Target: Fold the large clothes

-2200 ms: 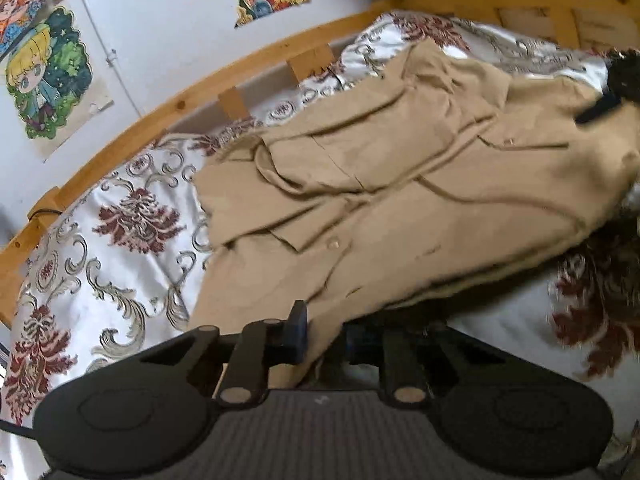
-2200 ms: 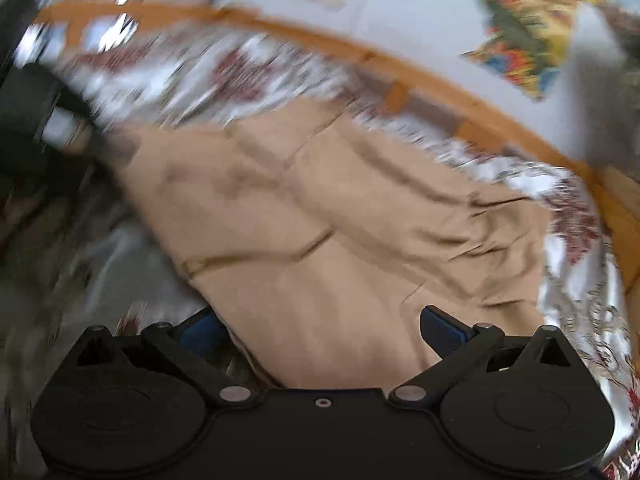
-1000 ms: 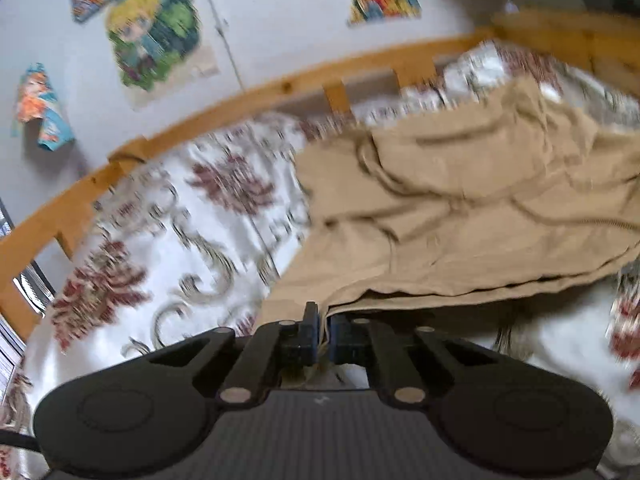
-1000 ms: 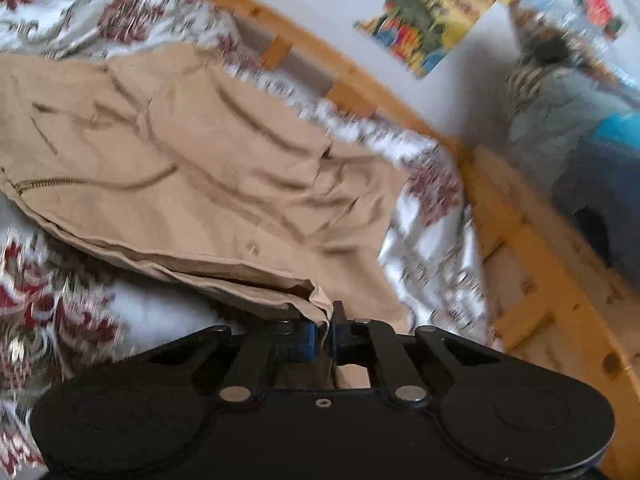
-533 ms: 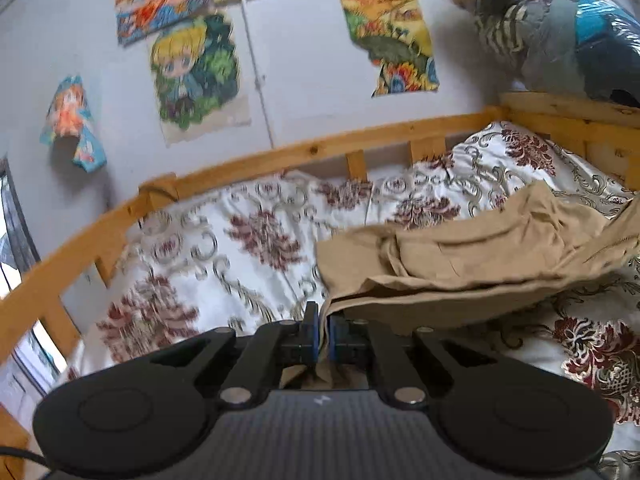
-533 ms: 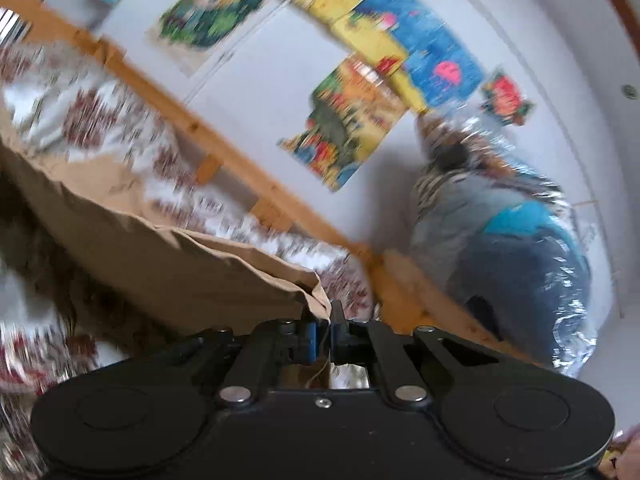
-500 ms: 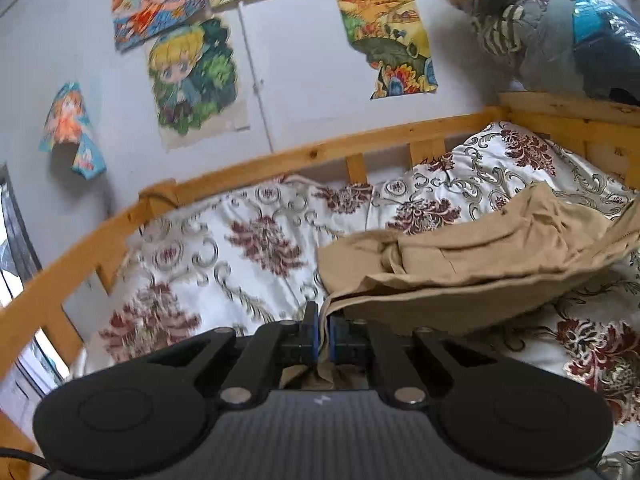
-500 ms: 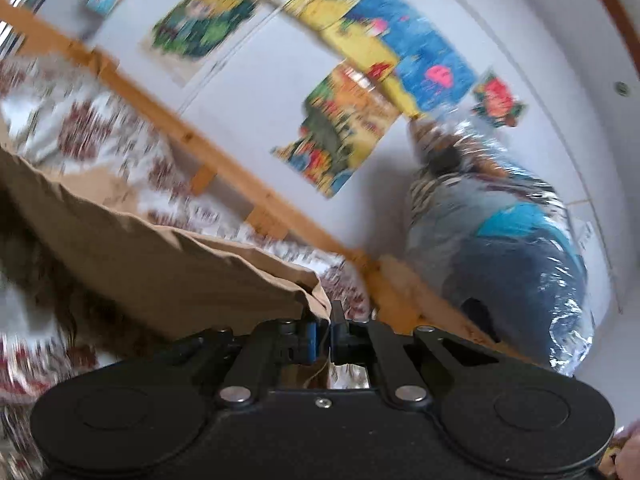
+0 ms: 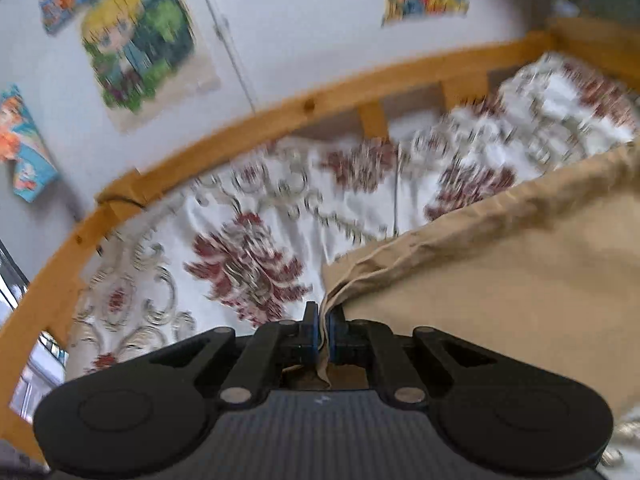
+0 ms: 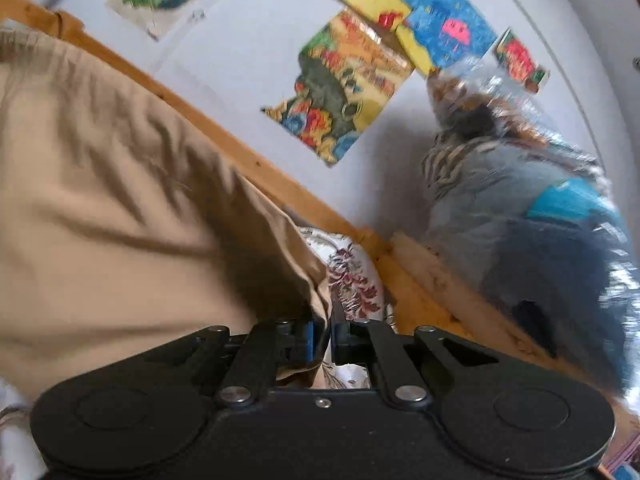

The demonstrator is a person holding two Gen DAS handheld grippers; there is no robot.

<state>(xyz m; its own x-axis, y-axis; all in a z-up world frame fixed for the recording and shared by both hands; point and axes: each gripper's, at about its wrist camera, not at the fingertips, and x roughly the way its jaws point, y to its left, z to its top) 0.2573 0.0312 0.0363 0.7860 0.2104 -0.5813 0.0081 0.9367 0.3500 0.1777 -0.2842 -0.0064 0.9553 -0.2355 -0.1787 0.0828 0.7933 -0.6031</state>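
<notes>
We hold the tan garment (image 9: 500, 280) by one edge, stretched between our two hands and raised off the bed (image 9: 256, 208). That stretched edge is the relation the coming fold turns on: its long axis runs from one pair of tongs to the other, so neither hand is nearer than the other, and both are already on the cloth.

In the left wrist view, the left tongs (image 9: 324, 334) are closed to a thin slit with a fold of the fabric pinched between the pads. From there the cloth spreads away toward 2 o'clock, its upper edge rising to the right border of the picture, while the patterned bedcover lies bare from 9 to 12 o'clock, up to the wooden bed rail (image 9: 240, 132).

In the right wrist view, the right tongs (image 10: 322, 338) stand nearly closed on a corner of the same garment; their jaws have just been opening a little, and the cloth is between them, though we cannot tell how firmly the pads bite. Here the fabric fans out toward 10 o'clock and fills the left half of the view.

We judge the next move to be carrying this taut edge across, both hands together.
</notes>
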